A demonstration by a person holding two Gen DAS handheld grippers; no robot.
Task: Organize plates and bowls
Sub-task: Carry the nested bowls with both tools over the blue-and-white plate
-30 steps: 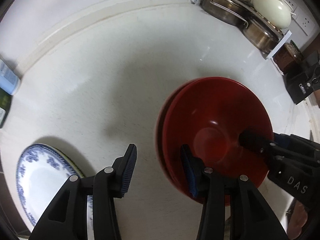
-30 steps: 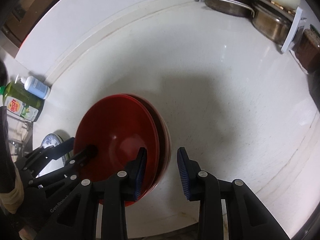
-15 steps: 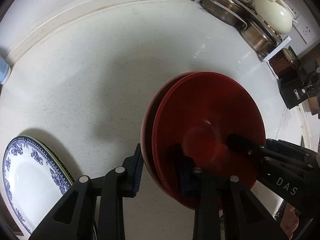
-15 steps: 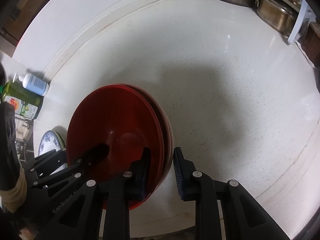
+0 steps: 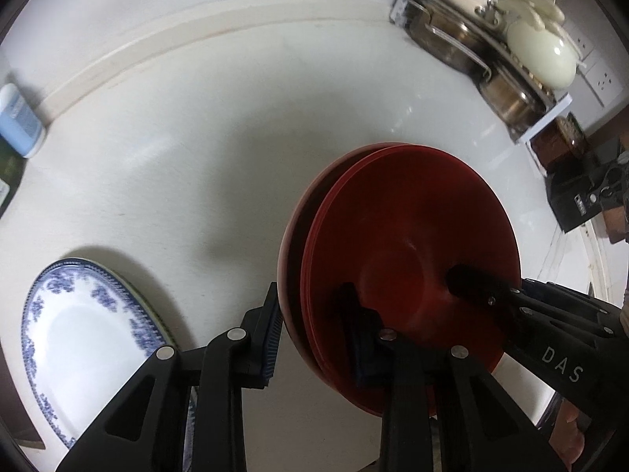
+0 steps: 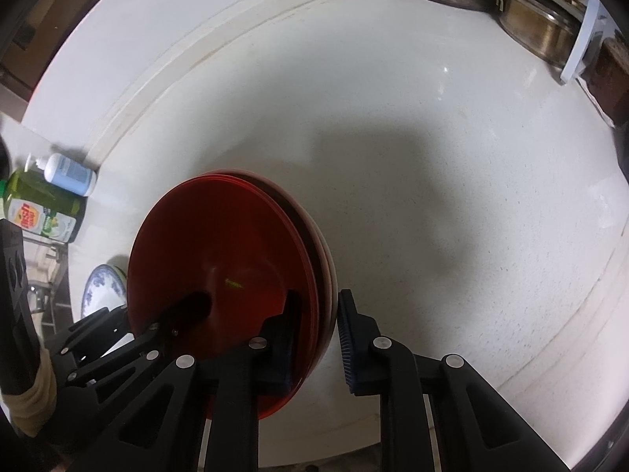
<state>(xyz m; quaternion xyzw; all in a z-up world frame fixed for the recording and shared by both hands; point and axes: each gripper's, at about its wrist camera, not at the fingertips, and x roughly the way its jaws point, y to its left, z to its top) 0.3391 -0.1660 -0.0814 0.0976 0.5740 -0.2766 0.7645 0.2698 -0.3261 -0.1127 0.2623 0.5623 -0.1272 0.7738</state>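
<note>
- Bowls [image 5: 409, 275]: red stack mid-tabletop [image 5: 236, 126], rim clamped on one side by left gripper [image 5: 310, 334]; right gripper [image 6: 318, 338] closing on the opposite rim;
- Plate [image 5: 78, 338]: blue-patterned, apart at the near-left edge; sorting seems unfinished.

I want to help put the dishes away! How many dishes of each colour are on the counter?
Red bowls: 2, nested, with both hand-held grippers on the rims.
Blue-and-white plates: 1; a green-edged rim shows under it, which may be another plate.
Total: 3 dishes clearly seen.
</note>
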